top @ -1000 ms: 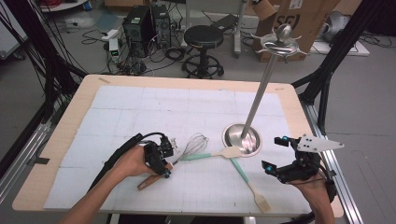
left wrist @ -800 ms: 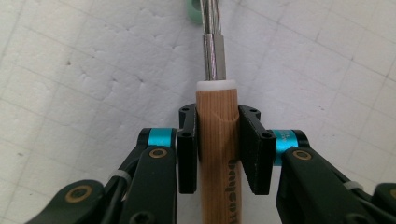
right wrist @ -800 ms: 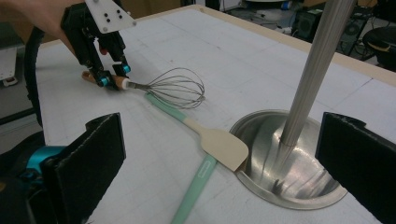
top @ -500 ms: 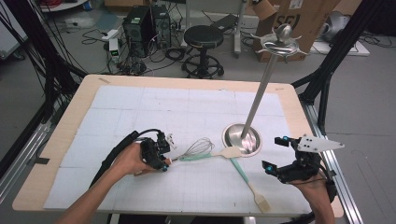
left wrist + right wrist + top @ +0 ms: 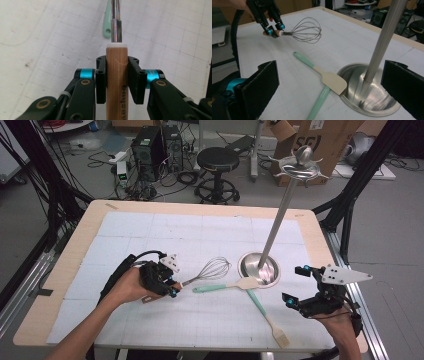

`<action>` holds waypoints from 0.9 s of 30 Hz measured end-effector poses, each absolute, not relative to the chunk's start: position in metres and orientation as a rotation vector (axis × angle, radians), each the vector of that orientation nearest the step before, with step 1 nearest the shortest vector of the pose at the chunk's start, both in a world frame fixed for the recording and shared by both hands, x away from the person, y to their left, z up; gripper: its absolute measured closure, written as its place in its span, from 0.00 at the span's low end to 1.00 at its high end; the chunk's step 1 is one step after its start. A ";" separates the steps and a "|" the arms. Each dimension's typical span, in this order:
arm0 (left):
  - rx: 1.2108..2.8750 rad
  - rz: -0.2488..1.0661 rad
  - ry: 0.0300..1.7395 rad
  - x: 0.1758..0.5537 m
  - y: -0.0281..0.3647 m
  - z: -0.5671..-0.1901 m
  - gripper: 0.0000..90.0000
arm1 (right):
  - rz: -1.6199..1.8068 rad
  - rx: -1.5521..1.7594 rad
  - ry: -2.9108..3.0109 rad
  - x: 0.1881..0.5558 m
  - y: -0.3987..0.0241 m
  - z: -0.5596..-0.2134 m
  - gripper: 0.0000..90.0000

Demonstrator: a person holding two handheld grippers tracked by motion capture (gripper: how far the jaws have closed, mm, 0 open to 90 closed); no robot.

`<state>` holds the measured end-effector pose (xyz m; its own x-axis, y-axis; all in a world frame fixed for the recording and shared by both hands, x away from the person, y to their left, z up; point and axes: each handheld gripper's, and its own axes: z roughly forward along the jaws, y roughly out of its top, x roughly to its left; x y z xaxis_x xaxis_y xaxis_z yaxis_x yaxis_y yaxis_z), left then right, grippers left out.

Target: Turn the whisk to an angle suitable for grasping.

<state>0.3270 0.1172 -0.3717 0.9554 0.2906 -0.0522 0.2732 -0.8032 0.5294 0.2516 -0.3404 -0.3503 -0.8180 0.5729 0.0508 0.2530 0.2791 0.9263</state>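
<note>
Left gripper (image 5: 172,287) jaws clamped; right gripper (image 5: 298,285) jaws wide.

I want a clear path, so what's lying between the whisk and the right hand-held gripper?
In the high view, two mint-handled spatulas cross between the whisk and the right hand-held gripper; the stand's steel base sits there too.

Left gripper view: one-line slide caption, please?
Hand-held gripper shut on the whisk's wooden handle, above the gridded mat.

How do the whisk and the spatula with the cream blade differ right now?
The whisk is clamped by its wooden handle in the left tongs, wire head off the table; the cream-bladed spatula lies flat and free. The whisk has a wire head, the spatula a flat blade resting against the stand's metal base. Both are long-handled kitchen tools.
</note>
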 end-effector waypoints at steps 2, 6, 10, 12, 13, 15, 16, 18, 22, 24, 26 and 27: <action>2.541 0.038 0.384 0.327 0.118 -0.370 0.79 | 1.555 0.747 2.259 0.251 -0.340 -0.350 0.00; 2.540 0.050 0.316 0.326 0.115 -0.358 0.79 | 1.563 0.727 2.263 0.249 -0.341 -0.345 0.00; 2.522 0.032 0.285 0.326 0.111 -0.351 0.79 | 1.566 0.715 2.258 0.247 -0.342 -0.342 0.00; 2.535 0.039 0.263 0.325 0.108 -0.349 0.79 | 1.571 0.710 2.259 0.246 -0.343 -0.341 0.00; 2.538 0.038 0.248 0.325 0.106 -0.347 0.79 | 1.575 0.703 2.259 0.246 -0.343 -0.340 0.00; 2.538 0.039 0.210 0.323 0.098 -0.342 0.79 | 1.585 0.681 2.270 0.245 -0.343 -0.340 0.00; 2.534 0.039 0.199 0.323 0.095 -0.340 0.79 | 1.589 0.677 2.275 0.244 -0.343 -0.339 0.00; 2.532 0.040 0.178 0.322 0.091 -0.339 0.79 | 1.587 0.667 2.276 0.244 -0.344 -0.338 0.00; 2.543 0.042 0.112 0.322 0.076 -0.335 0.79 | 1.588 0.657 2.297 0.242 -0.345 -0.336 0.00; 2.554 0.032 0.098 0.322 0.069 -0.334 0.79 | 1.586 0.653 2.295 0.241 -0.345 -0.335 0.00; 2.548 0.030 0.064 0.321 0.061 -0.334 0.79 | 1.592 0.641 2.297 0.240 -0.347 -0.333 0.00; 2.545 0.029 0.044 0.321 0.058 -0.333 0.79 | 1.592 0.637 2.295 0.239 -0.348 -0.332 0.00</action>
<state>0.3208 0.0578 -0.3335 0.9992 0.0381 0.0110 0.0254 -0.8273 0.5612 0.2392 -0.3476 -0.3322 -0.8649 0.5014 0.0234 0.1977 0.2974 0.9341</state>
